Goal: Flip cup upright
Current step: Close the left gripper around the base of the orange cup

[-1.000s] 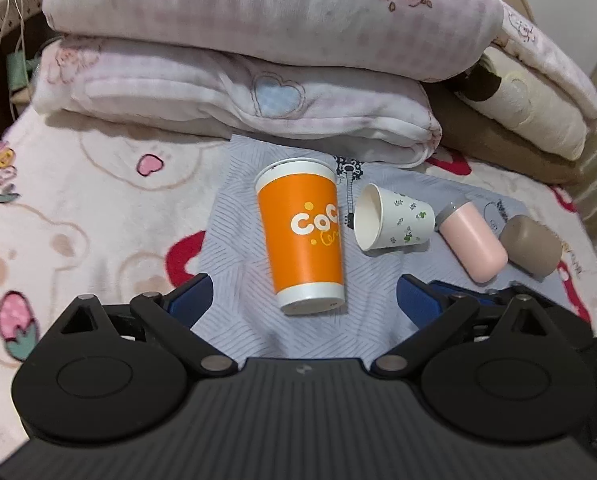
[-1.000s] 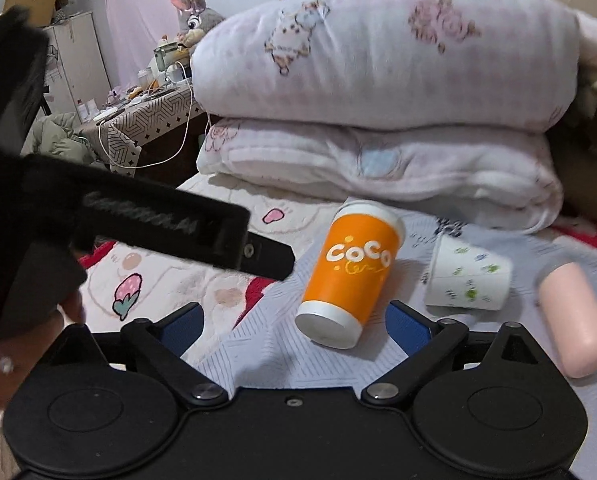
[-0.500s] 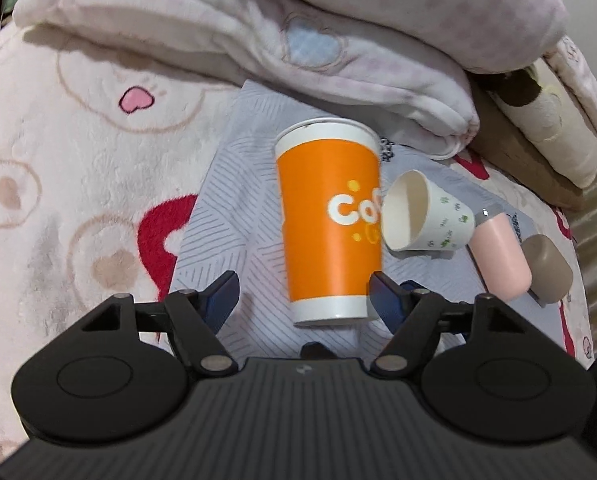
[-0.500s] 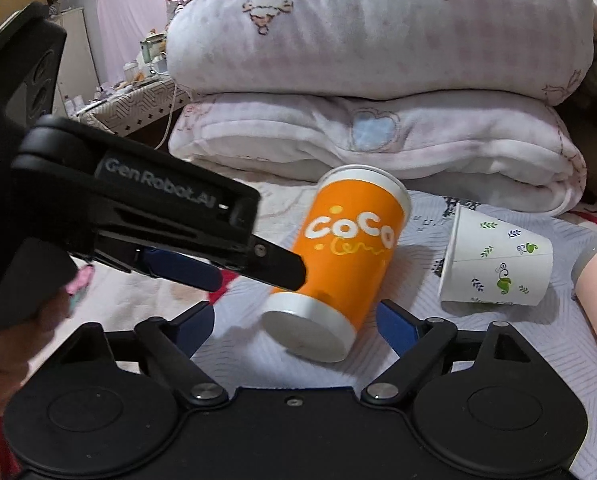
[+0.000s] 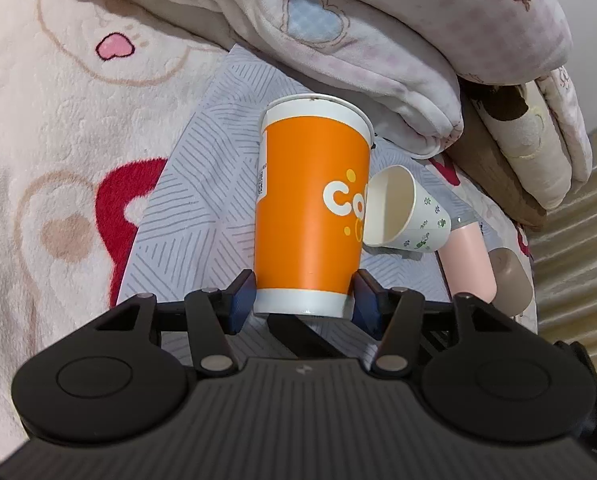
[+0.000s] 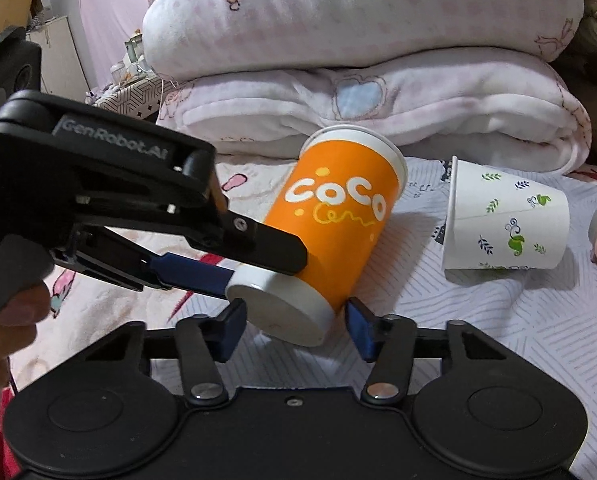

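Note:
An orange "CoCo" paper cup (image 5: 310, 216) lies on its side on a grey striped cloth (image 5: 186, 208), its white base toward me and its rim toward the blankets. My left gripper (image 5: 303, 299) has closed its blue pads on the white base band, one pad on each side. In the right wrist view the cup (image 6: 334, 232) lies tilted, with the left gripper's fingers (image 6: 194, 272) at its base. My right gripper (image 6: 296, 322) is open and empty, its pads either side of the cup's base without touching it.
A small white leaf-print paper cup (image 5: 406, 212) lies on its side against the orange cup; it also shows in the right wrist view (image 6: 506, 220). A pink cup (image 5: 468, 264) and a brown cup (image 5: 512, 278) lie beyond. Folded blankets (image 5: 358, 40) rise behind.
My left gripper moved forward and closed its pads onto the orange cup's base. My right gripper moved closer to the cup and stayed open.

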A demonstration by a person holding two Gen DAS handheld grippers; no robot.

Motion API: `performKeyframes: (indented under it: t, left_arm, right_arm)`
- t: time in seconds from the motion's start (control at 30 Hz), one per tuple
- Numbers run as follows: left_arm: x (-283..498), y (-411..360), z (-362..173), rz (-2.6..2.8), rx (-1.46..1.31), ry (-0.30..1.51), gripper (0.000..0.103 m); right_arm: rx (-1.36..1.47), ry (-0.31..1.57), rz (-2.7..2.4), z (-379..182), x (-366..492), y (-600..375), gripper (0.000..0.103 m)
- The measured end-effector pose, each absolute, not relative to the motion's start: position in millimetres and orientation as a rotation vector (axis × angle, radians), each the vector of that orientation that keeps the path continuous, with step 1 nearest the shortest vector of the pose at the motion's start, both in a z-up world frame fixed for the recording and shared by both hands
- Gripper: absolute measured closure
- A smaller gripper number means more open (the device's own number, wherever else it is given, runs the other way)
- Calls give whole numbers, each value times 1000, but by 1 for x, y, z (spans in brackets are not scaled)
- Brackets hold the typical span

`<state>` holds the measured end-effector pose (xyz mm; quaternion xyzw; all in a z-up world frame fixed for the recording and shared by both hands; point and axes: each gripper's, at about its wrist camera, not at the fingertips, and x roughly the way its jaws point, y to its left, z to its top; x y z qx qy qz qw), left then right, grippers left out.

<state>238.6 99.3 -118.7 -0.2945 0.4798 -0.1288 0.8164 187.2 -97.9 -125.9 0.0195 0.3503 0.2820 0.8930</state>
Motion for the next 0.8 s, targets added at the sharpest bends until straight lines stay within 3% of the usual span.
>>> performKeyframes:
  t: [0.8]
  left_arm:
    - [213,84,-106,-355,-607,1044,51]
  right_arm:
    - [-10,755,546,-108,156,-110,46]
